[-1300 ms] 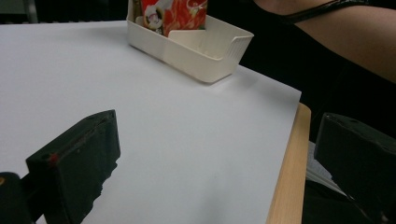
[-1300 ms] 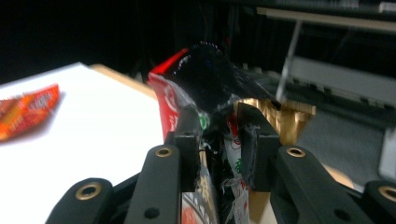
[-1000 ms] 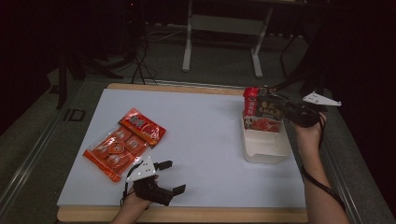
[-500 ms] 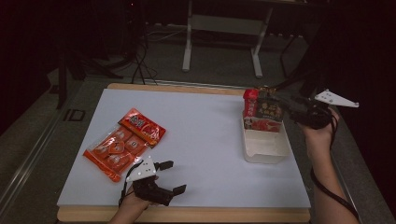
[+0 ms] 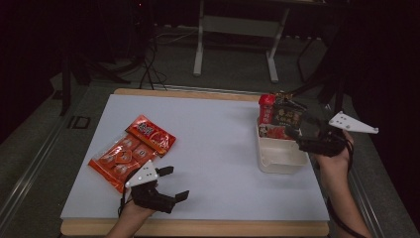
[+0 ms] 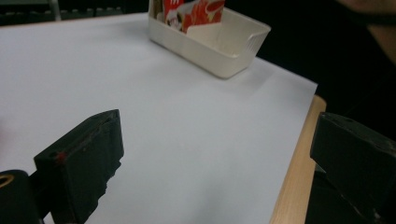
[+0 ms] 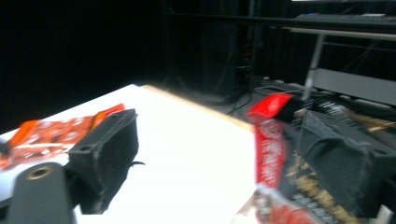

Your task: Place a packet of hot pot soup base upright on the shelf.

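**Right claw backs off the packed bin**

Nearest to us, the left gripper rests low over the near edge of the white table, its jaws spread wide with nothing between them. It sits where it sat a second ago. Just beyond it, at the left, lie two orange snack bags, one overlapping the other, untouched.

Farther off at the right stands the white bin, with a red packet and a dark packet upright at its far end. The right gripper hovers at the bin's right side. A second ago it was up by the packets at the far end; now it has drawn back toward us and outward. Its jaws stand apart and hold nothing, though in the right gripper view one jaw is close beside the dark packet.

We judge that a packet has just been set in the bin and let go. The orange bags are likely next.
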`<state>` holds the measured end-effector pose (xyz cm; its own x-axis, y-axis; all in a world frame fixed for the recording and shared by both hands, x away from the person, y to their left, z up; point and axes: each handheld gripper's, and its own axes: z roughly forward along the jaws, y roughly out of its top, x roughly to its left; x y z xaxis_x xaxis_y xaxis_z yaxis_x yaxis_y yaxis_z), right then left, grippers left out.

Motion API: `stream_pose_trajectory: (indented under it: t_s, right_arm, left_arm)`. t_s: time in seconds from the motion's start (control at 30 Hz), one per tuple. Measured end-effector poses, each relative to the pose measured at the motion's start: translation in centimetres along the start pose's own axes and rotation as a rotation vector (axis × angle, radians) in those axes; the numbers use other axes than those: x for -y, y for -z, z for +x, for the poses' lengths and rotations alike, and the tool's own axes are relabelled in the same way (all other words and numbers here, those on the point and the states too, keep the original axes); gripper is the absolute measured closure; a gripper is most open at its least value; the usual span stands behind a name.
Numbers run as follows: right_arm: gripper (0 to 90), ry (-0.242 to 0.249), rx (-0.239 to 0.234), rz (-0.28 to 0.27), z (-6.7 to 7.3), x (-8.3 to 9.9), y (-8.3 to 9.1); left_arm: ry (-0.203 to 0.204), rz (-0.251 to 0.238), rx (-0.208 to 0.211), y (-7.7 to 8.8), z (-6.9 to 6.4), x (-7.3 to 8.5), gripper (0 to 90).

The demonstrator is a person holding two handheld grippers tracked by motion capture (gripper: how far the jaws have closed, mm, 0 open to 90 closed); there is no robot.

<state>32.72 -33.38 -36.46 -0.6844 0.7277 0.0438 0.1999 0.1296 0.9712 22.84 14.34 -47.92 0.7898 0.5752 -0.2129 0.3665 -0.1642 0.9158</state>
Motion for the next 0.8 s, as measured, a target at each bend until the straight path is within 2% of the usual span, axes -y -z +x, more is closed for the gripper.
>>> stream_pose_trajectory:
  t_s: [0.03, 0.07, 0.1, 0.13, 0.17, 0.27, 0.3, 0.37, 0.4, 0.43, 0.47, 0.53, 0.57, 0.6, 0.63, 0.67, 0.7, 0.73, 0.77, 0.8]
  right_arm:
    - [10.5, 0.001, -0.006, 0.000, 0.5, 0.3, 0.1]
    - [10.5, 0.005, -0.030, 0.011, 1.4, 0.9, 0.1]
    - [10.5, 0.005, -0.030, 0.011, 1.4, 0.9, 0.1]
    - [10.6, 0.007, -0.046, 0.005, 2.3, 1.5, 0.3]
    - [10.6, 0.007, -0.046, 0.005, 2.3, 1.5, 0.3]
    - [13.0, -0.013, -0.089, 0.004, 3.2, 2.2, 0.6]
    - [13.1, -0.007, -0.119, 0.014, 4.0, 2.7, 0.8]
    - [13.1, 0.001, -0.122, 0.020, 4.3, 2.9, 0.8]
    - [13.2, -0.002, -0.143, 0.023, 5.1, 3.4, 1.0]
    - [13.2, -0.002, -0.143, 0.023, 5.1, 3.4, 1.0]
    - [13.7, 0.007, -0.159, 0.031, 5.9, 3.9, 1.2]
    - [13.7, 0.005, -0.176, 0.034, 6.4, 4.3, 1.3]
    - [13.7, 0.009, -0.183, 0.041, 6.6, 4.5, 1.4]
    - [13.7, 0.018, -0.184, 0.045, 6.9, 4.7, 1.5]
    - [13.7, 0.018, -0.184, 0.045, 6.9, 4.7, 1.5]
    - [13.7, 0.011, -0.203, 0.049, 7.3, 5.1, 1.6]
    - [13.7, 0.011, -0.203, 0.049, 7.3, 5.1, 1.6]
    - [13.7, 0.015, -0.211, 0.055, 7.7, 5.5, 1.7]
    - [13.7, 0.011, -0.218, 0.059, 7.8, 5.6, 1.7]
    - [13.7, 0.011, -0.218, 0.059, 7.8, 5.6, 1.7]
  left_arm:
    - [-0.009, 0.000, -0.010, 0.3, 0.2, -0.1, 4.8]
    - [-0.023, -0.007, -0.022, 1.0, 0.5, -0.3, 5.1]
    - [-0.023, -0.007, -0.022, 1.0, 0.5, -0.3, 6.0]
    - [-0.030, -0.008, -0.035, 1.4, 0.7, -0.5, 6.1]
    - [-0.030, -0.009, -0.037, 1.7, 0.8, -0.5, 6.1]
    - [-0.043, -0.001, -0.063, 2.6, 1.5, -0.6, 6.3]
    - [-0.048, 0.005, -0.092, 3.2, 1.9, -0.6, 9.3]
    - [-0.048, 0.002, -0.098, 3.5, 2.1, -0.5, 11.1]
    - [-0.052, 0.004, -0.109, 3.8, 2.4, -0.4, 15.0]
    - [-0.046, 0.002, -0.118, 4.2, 2.7, -0.3, 15.0]
    - [-0.043, 0.004, -0.133, 4.7, 3.2, -0.2, 19.1]
    - [-0.042, 0.002, -0.143, 5.0, 3.5, -0.1, 23.7]
    - [-0.043, 0.003, -0.157, 5.3, 3.8, 0.0, 25.2]
    - [-0.042, 0.007, -0.173, 5.6, 4.1, 0.1, 30.8]
    - [-0.035, 0.006, -0.190, 5.9, 4.3, 0.2, 30.8]
    - [-0.029, 0.007, -0.212, 6.1, 4.6, 0.3, 35.8]
    - [-0.025, 0.011, -0.216, 6.4, 4.8, 0.4, 35.8]
    - [-0.025, 0.011, -0.229, 6.6, 5.0, 0.5, 46.0]
    - [-0.022, 0.014, -0.243, 6.9, 5.2, 0.6, 51.8]
    - [-0.019, 0.016, -0.237, 7.1, 5.4, 0.7, 51.8]
